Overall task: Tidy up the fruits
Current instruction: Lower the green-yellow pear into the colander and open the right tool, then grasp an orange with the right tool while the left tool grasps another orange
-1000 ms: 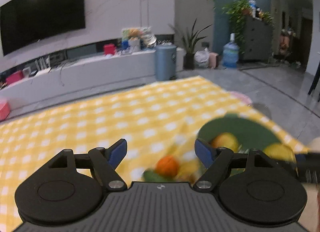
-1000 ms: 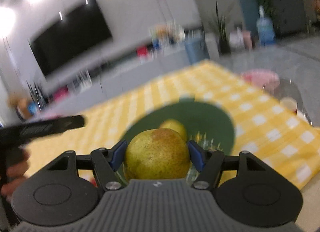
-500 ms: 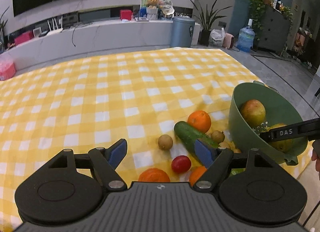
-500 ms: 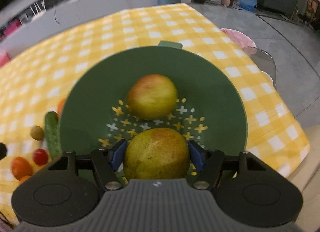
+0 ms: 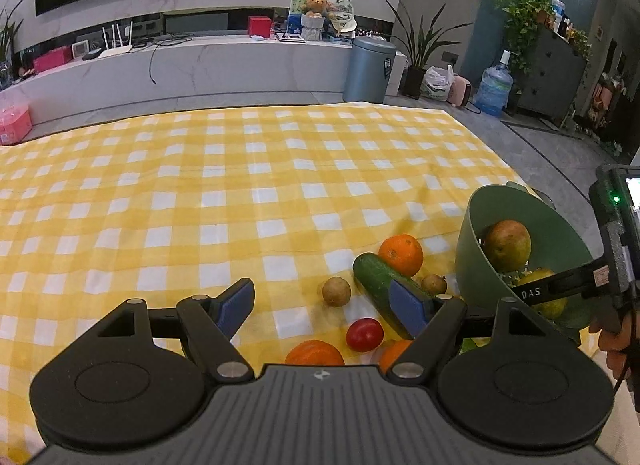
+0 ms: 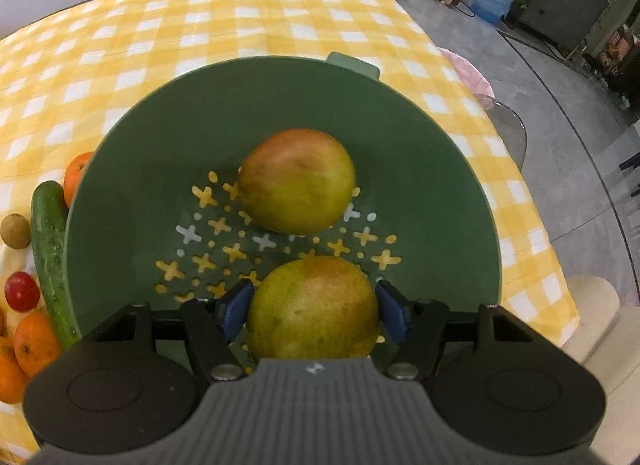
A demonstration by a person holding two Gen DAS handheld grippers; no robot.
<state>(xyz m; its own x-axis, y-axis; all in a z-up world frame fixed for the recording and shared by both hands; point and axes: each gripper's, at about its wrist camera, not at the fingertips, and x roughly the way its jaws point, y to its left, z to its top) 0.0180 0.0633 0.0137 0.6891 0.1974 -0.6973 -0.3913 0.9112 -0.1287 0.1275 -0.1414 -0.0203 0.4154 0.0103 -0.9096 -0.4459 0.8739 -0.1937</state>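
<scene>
We see a yellow-green pear sitting between the two blue fingers of our right claw. The fingers press on both sides of the pear, so the claw is clamped on it. The pear is low inside the green bowl, over the little cross-shaped holes in the bottom. We cannot tell if it touches the bottom. A second pear with a red top lies deeper in the bowl, a bit apart from the first one.

The bowl stands on the yellow checked cloth, near its right edge.

Our left claw has its fingers wide apart and holds nothing. It hangs over the loose food just left of the bowl. There we see a green cucumber, an orange right behind it, a red tomato, and two small brown fruits, one on each side of the cucumber. Two more oranges peek out close to the claw.
</scene>
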